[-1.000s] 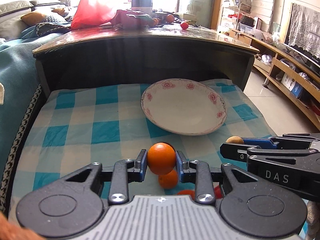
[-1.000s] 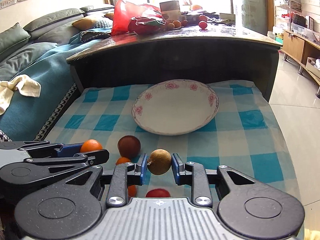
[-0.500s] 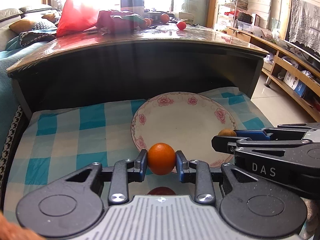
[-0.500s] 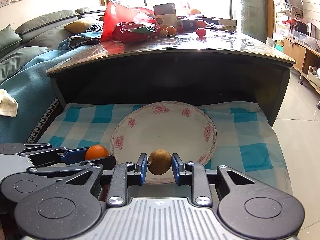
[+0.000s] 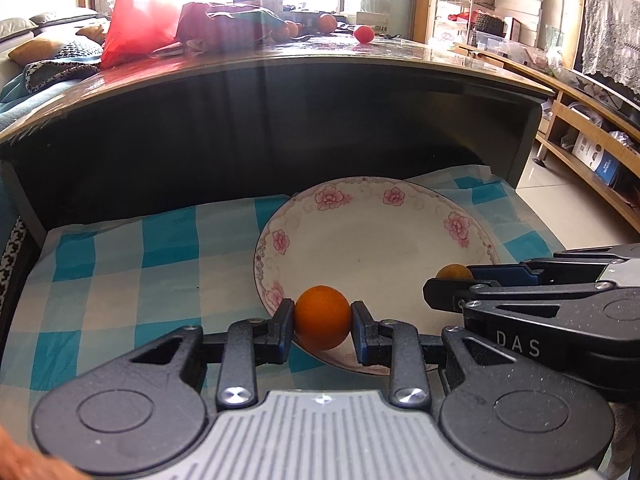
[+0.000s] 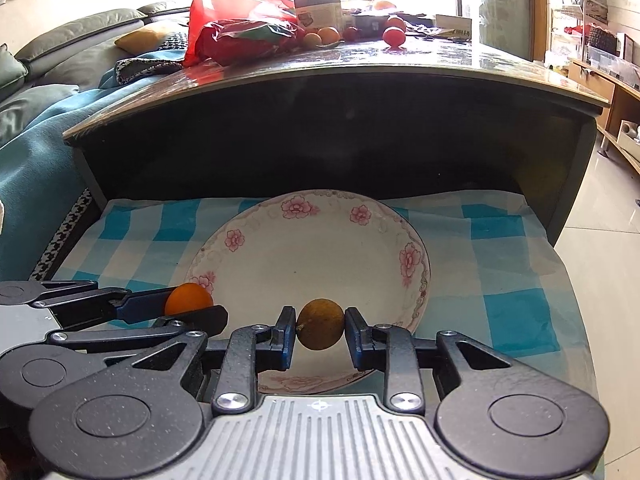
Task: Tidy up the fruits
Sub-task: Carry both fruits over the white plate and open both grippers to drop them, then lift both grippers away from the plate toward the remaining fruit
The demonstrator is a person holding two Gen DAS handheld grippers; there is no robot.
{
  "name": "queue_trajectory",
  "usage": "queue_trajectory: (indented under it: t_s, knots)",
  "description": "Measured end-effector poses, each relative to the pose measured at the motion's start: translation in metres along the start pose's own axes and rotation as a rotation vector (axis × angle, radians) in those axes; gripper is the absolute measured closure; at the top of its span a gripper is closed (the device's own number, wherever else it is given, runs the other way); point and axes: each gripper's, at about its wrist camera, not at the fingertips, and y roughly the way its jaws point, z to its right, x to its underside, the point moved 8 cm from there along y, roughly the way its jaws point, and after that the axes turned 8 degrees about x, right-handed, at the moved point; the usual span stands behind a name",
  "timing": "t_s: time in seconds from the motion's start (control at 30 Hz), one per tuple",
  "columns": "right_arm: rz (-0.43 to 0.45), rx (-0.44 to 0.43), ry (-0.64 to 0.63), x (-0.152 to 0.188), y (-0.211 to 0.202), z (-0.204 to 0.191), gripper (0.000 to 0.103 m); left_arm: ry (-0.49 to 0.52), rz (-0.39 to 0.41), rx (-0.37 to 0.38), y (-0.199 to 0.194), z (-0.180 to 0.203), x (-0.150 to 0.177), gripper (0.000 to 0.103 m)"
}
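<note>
Left wrist: right tool hides most of brown fruit.

**Surfaces and Finishes**

Glazed ceramic on the plate — glossy, smooth, printed with pink flowers. Soft woven cloth beneath it, matt, checked in blue and cream, slightly creased. Dimpled, faintly shiny peel on the orange; duller, rougher brownish skin on the other fruit. Matt black plastic with a fine speckled grain on the left gripper and the right gripper, bright metal screw heads, ribbed grey plastic at the base. Polished, mirror-like worktop behind — strong reflections. Crinkled glossy red plastic bag. Shiny floor tiles.
</note>
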Motion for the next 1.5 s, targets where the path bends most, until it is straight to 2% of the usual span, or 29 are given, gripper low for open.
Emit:
queue_trajectory:
  t_s: [0.37,0.5,0.8,1.23,1.5]
  knots:
    - [-0.008,0.013,0.021,-0.002,0.007,0.004,0.077,-0.022,0.001,0.009,0.002,-0.003,-0.002,0.064]
    - [-0.004,0.021,0.024,-0.003,0.007,0.006,0.072,-0.023,0.004,0.004,0.001,-0.004,-0.003,0.061]
    - [0.010,0.021,0.027,-0.006,0.001,0.006,0.068,-0.034,0.021,-0.004,-0.006,-0.007,-0.006,0.060]
    - [0.051,0.012,0.017,-0.009,-0.025,0.002,0.060,-0.041,0.049,0.005,-0.045,-0.004,-0.008,0.055]
    - [0.035,-0.003,0.007,0.007,-0.050,0.002,0.059,-0.047,0.038,0.015,-0.073,-0.002,0.005,0.055]
